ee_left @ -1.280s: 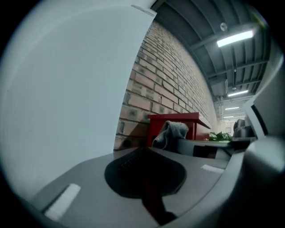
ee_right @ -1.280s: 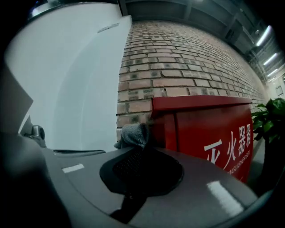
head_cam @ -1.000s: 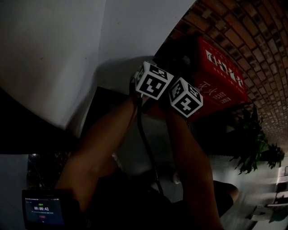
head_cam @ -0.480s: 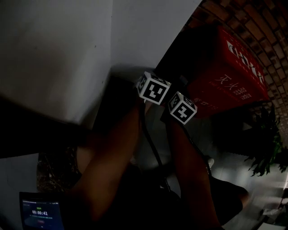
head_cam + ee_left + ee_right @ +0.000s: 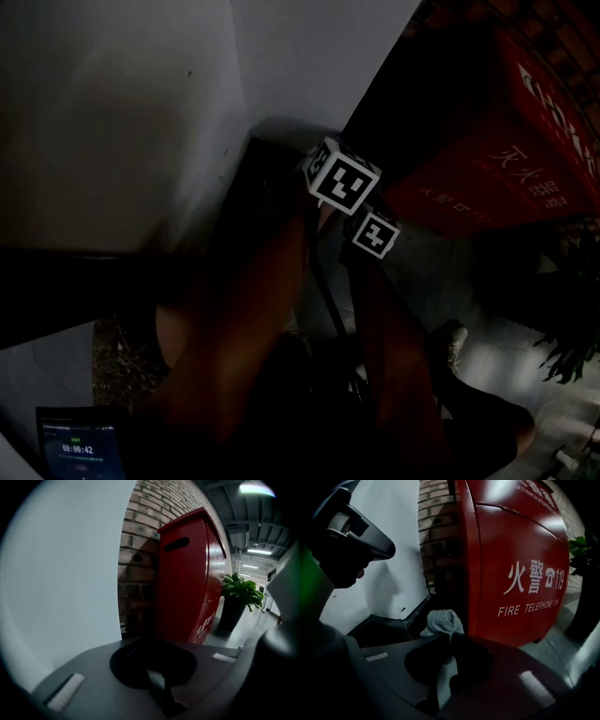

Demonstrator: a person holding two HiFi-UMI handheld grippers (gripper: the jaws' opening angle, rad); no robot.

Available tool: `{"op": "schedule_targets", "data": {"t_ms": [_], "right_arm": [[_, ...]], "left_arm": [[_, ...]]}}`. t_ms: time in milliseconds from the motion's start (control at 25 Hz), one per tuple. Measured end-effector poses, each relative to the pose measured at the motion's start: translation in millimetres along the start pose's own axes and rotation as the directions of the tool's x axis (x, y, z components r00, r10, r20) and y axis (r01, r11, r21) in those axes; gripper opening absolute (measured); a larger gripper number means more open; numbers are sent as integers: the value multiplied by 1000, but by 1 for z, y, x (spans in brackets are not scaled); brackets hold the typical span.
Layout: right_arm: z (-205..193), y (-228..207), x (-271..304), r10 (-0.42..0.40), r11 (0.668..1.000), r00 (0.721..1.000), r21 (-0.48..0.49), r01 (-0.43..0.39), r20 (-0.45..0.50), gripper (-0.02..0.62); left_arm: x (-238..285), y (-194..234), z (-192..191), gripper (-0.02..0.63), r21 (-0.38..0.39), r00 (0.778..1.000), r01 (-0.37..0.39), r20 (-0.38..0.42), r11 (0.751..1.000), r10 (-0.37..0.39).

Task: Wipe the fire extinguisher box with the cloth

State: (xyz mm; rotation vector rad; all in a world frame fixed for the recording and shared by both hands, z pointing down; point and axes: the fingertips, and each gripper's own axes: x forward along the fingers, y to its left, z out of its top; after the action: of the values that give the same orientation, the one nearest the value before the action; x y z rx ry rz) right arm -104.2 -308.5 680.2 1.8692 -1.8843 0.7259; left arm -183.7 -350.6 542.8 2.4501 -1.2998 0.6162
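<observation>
Red box (image 5: 520,564), closed. Your right tongs (image 5: 446,641) pinch the grey cloth (image 5: 443,622) just beside the box's left edge. Your left tongs (image 5: 152,663), pressed together and empty, face the box's side.

Head view down, gripper views share box (image 5: 187,573)

Glossy red metal fire extinguisher box (image 5: 520,550), nubbly grey woven cloth (image 5: 443,622), rough matt brick wall (image 5: 138,550)

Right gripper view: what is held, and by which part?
The right gripper pinches the grey cloth by its lower bunched end; the rest sticks out beyond.
</observation>
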Motion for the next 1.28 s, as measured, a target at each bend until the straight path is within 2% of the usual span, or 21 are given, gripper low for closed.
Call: {"op": "schedule_targets", "data": {"t_ms": [80, 160, 200, 280, 360, 480, 600, 720, 880, 1040, 1120, 1200, 1280], "right_arm": [[-2, 0, -1, 21, 1000, 1000, -17, -21, 2, 31], [9, 0, -11, 47, 998, 999, -51, -45, 24, 31], [18, 1, -18, 68, 995, 997, -74, -65, 39, 31], [41, 6, -37, 131, 980, 989, -158, -118, 75, 31], [61, 8, -64, 192, 947, 976, -279, -157, 103, 31], [95, 2, -113, 268, 906, 950, -377, -192, 159, 31], [144, -12, -159, 321, 897, 919, -385, -216, 230, 31], [187, -32, -204, 347, 897, 893, -378, -228, 286, 31], [225, -63, -265, 358, 890, 874, -402, -213, 329, 32], [269, -97, -324, 360, 887, 842, -427, -176, 401, 34], [288, -114, -346, 363, 889, 825, -428, -166, 434, 34], [301, -130, -363, 361, 885, 809, -444, -140, 464, 34], [304, -142, -374, 372, 888, 786, -436, -147, 494, 34]], "left_arm": [[4, 1, -7, 0, 13, 1000, -6, -18, 1000, 6], [4, 2, -8, 0, -8, 999, -23, -28, 1000, 23], [1, 3, -4, 0, -43, 999, -33, -19, 999, 32], [-5, -5, 13, 0, -161, 999, -20, 26, 987, 25], [-18, -22, 38, 0, -254, 996, 9, 92, 967, 15], [-46, -50, 71, 0, -295, 985, 28, 173, 955, 24], [-72, -64, 102, 0, -291, 967, 1, 244, 957, 73], [-96, -78, 123, 0, -263, 954, -54, 271, 963, 128], [-135, -120, 161, 0, -154, 938, -70, 327, 986, 118], [-175, -157, 211, 0, -31, 905, -95, 414, 995, 99], [-185, -162, 218, 0, -26, 895, -126, 428, 992, 125], [-187, -165, 219, -1, -60, 889, -119, 437, 991, 133], [-186, -172, 219, 0, -83, 887, -104, 443, 991, 130]]}}
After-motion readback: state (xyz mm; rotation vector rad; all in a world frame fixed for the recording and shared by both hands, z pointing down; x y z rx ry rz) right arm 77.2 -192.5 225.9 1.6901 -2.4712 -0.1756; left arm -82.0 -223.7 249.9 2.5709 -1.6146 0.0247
